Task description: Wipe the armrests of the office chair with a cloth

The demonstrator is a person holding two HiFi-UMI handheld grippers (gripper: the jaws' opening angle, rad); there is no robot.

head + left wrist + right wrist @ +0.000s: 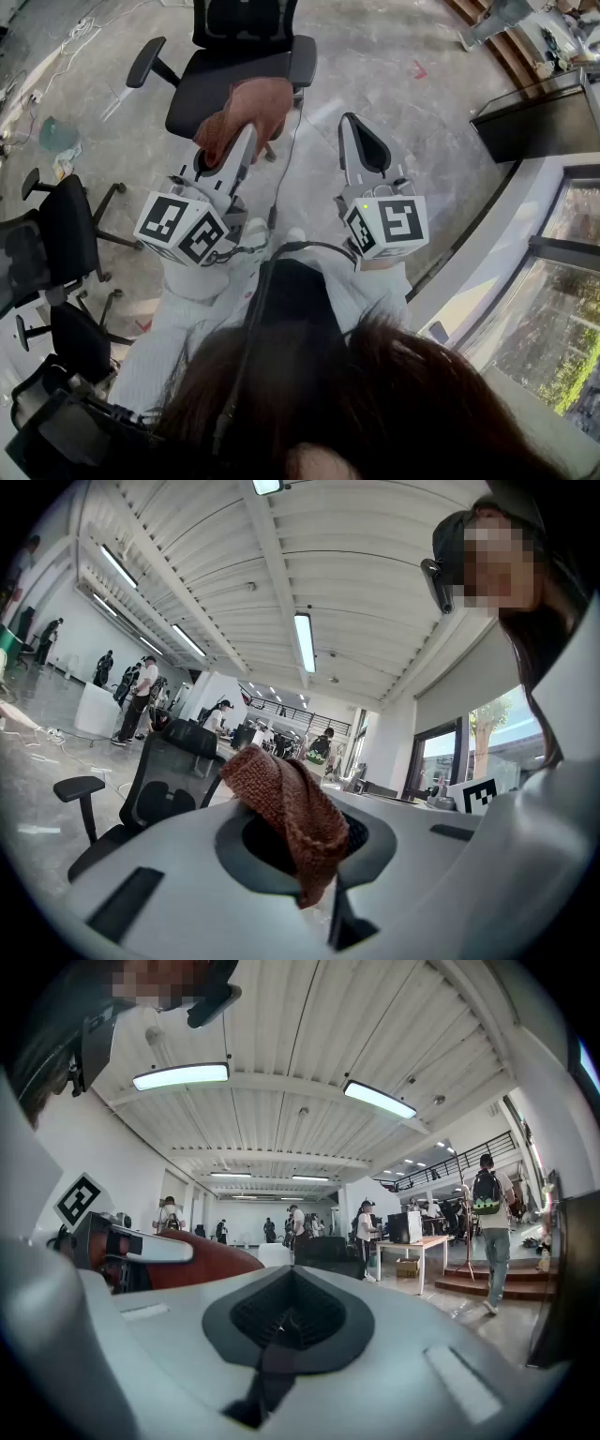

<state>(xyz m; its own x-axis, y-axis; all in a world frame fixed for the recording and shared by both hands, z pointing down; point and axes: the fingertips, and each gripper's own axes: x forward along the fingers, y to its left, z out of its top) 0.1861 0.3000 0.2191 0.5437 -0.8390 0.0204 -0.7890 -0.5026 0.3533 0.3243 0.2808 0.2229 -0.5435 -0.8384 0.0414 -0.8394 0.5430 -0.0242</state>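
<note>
A black office chair [239,70] stands ahead of me on the floor, its left armrest [144,61] and right armrest [303,58] both bare. My left gripper [246,129] is shut on a reddish-brown cloth [246,112], held up in front of the chair seat and apart from both armrests. In the left gripper view the cloth [286,794] drapes over the closed jaws of the left gripper [323,855], with the chair [159,780] behind at the left. My right gripper [350,122] is to the right, shut and empty; in the right gripper view its jaws [281,1321] are closed.
Two more black chairs [66,234] [75,347] stand at the left. A dark cabinet [534,117] and a window wall [562,309] lie to the right. Cables [56,66] run over the floor at far left. People stand far off [139,700].
</note>
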